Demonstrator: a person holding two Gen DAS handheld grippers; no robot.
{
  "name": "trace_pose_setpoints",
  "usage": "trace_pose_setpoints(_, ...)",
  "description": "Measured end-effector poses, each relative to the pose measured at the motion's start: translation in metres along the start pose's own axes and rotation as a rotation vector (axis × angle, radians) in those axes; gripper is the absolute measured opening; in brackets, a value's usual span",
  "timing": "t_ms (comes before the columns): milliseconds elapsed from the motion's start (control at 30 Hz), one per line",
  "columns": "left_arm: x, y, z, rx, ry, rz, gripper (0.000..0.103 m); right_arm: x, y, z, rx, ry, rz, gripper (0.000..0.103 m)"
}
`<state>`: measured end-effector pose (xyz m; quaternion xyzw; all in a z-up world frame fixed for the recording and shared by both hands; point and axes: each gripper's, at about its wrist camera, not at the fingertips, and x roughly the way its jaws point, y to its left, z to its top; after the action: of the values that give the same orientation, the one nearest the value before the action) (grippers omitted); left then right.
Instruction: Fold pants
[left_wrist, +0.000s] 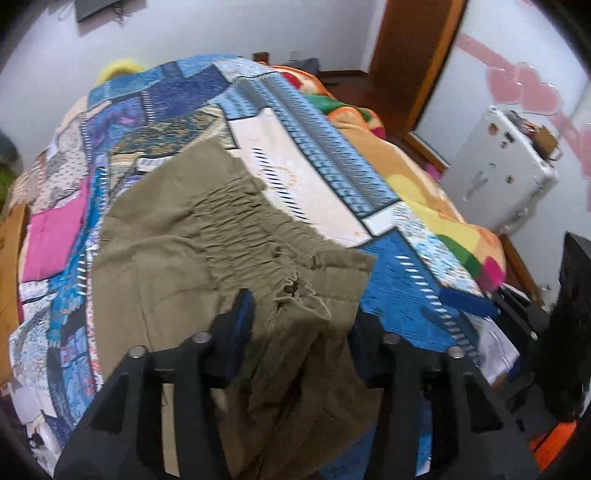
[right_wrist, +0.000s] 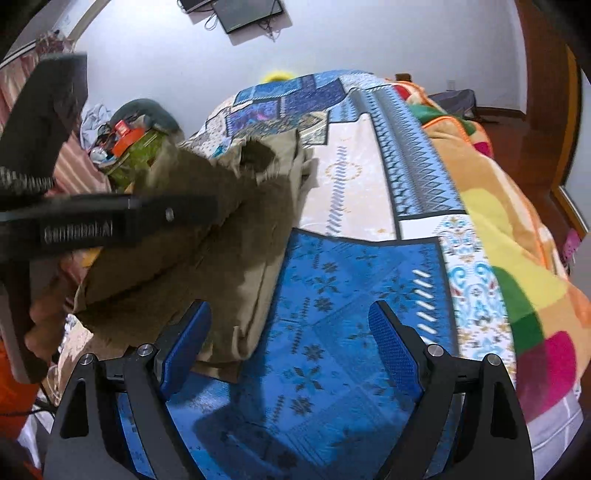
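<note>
Olive-khaki pants (left_wrist: 207, 236) lie on a blue patchwork bedspread (left_wrist: 325, 173), elastic waistband toward me. My left gripper (left_wrist: 299, 314) has pants fabric bunched between its blue-padded fingers (left_wrist: 242, 321); whether the jaws pinch it I cannot tell. In the right wrist view the pants (right_wrist: 229, 236) lie left of centre, partly lifted, and the left gripper's black body (right_wrist: 122, 221) reaches in over them. My right gripper (right_wrist: 290, 343) is open and empty above the blue spread (right_wrist: 332, 295), its left pad (right_wrist: 188, 343) beside the pants' edge.
A bright fleece blanket (right_wrist: 498, 206) lies along the bed's right side. A white case (left_wrist: 498, 173) leans on the wall by a wooden door frame (left_wrist: 413, 48). Clutter sits on a stand (right_wrist: 125, 147) left of the bed. A black box (left_wrist: 569, 325) stands at the right.
</note>
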<state>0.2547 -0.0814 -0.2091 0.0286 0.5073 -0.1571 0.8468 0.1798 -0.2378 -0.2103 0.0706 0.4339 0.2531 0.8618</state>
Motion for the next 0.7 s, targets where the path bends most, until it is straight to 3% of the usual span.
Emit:
trace_pose_setpoints(133,-0.019,0.0,0.002,0.01,-0.03,-0.036,0.054,-0.015,-0.003,0.004,0.02,-0.046,-0.008,0.085)
trace_pose_setpoints(200,-0.031,0.005,0.003,0.011,-0.06,-0.025,0.061,-0.022,-0.003,0.009,0.029,-0.068,-0.005,0.085)
trace_pose_setpoints(333,-0.054,0.031,0.007,-0.014,-0.132,0.038,0.068,-0.031,0.005,0.024,0.019,-0.106,0.017,0.085)
trace_pose_setpoints(467,-0.062,0.073,0.01,-0.05,-0.174,0.158,0.077,-0.033,0.02,0.04,-0.021,-0.136,0.044,0.085)
trace_pose_setpoints(700,-0.034,0.153,0.021,-0.119,-0.111,0.281,0.077,0.012,0.037,0.049,-0.06,-0.082,0.06,0.085)
